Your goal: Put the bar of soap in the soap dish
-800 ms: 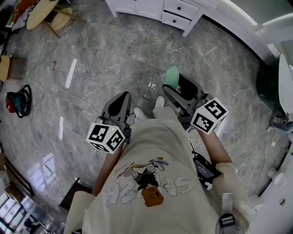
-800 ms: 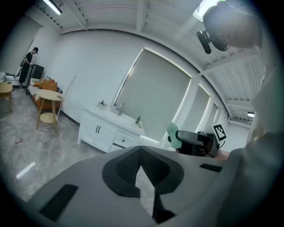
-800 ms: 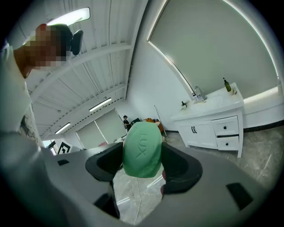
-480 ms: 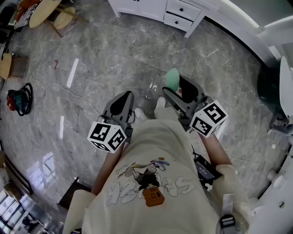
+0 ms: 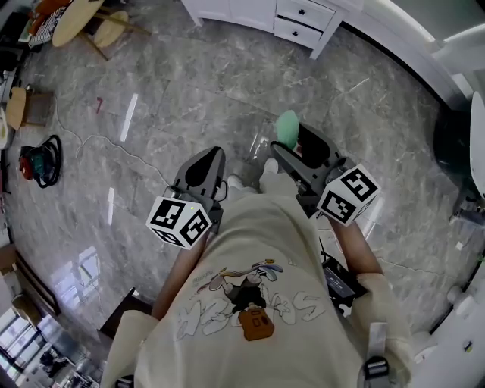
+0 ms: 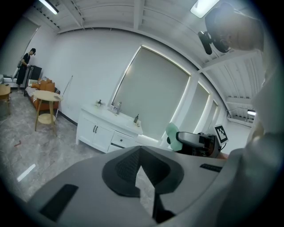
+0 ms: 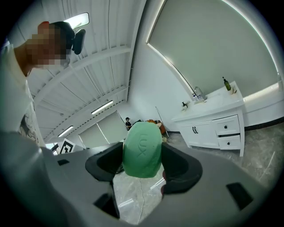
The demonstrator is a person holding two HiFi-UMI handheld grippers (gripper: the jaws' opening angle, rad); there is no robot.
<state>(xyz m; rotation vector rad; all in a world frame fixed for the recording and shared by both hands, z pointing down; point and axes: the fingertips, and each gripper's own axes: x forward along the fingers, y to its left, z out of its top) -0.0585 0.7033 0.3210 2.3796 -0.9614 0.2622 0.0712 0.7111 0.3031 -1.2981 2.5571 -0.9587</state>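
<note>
We hold the green bar of soap (image 7: 142,150) clamped in our right gripper (image 7: 141,160), its long axis upright and its top standing above the fingertips. Our left gripper (image 6: 141,165) is closed on nothing. We can make out no soap dish. The white vanity (image 7: 213,123) lies ahead of the right fingers, well apart.

bar of soap (image 7: 142,150): mint green | floor (image 5: 189,98): grey veined marble | cabinet (image 5: 295,19): white | shirt (image 5: 265,242): cream, cartoon print
</note>
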